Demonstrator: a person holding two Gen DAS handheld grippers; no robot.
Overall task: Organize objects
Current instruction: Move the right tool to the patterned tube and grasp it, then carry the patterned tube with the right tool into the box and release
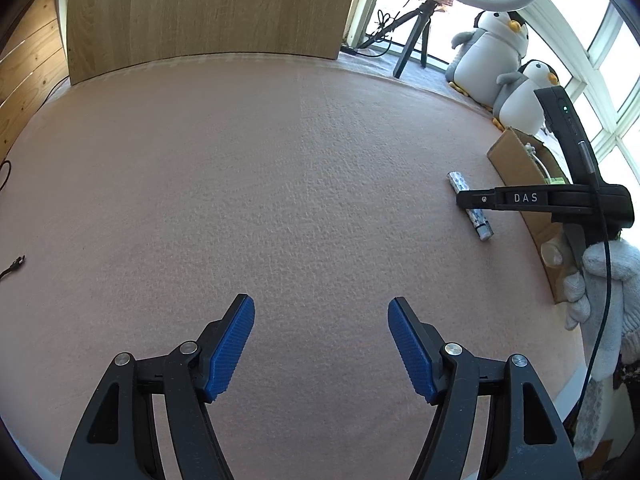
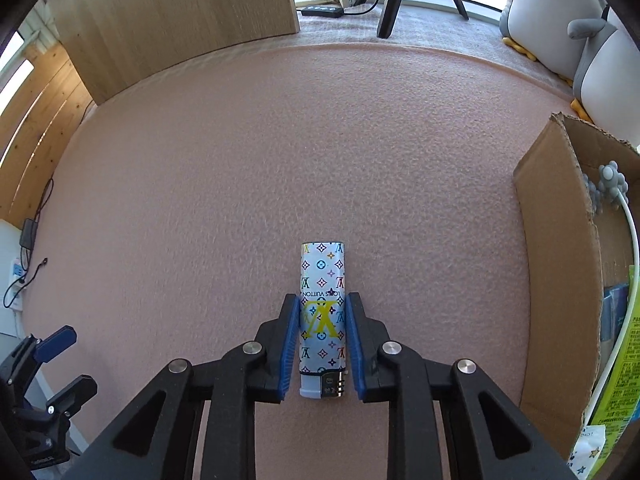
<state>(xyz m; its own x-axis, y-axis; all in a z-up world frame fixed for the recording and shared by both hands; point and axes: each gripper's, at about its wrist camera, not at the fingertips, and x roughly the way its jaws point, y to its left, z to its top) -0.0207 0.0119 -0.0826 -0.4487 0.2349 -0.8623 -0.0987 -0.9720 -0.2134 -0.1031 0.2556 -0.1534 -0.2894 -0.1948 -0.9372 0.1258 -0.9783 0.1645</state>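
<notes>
My right tongs [image 2: 322, 340] clasp the patterned lighter [image 2: 322, 308] lying flat on the pink tabletop [image 2: 280, 160], lower centre of frame | my left tongs [image 1: 321, 344] hang released, blue pads wide apart, over bare felt | cardboard box [image 2: 560, 260] stands near at right edge.

R gripper [image 2: 322, 344] pads flanking patterned lighter [image 2: 322, 312] on pink mat [image 2: 280, 152]; cardboard box [image 2: 560, 264] to right.

lighter [image 2: 322, 320]: silver, multicolour monogram | mat [image 2: 280, 160]: pink | box [image 2: 560, 260]: brown
</notes>
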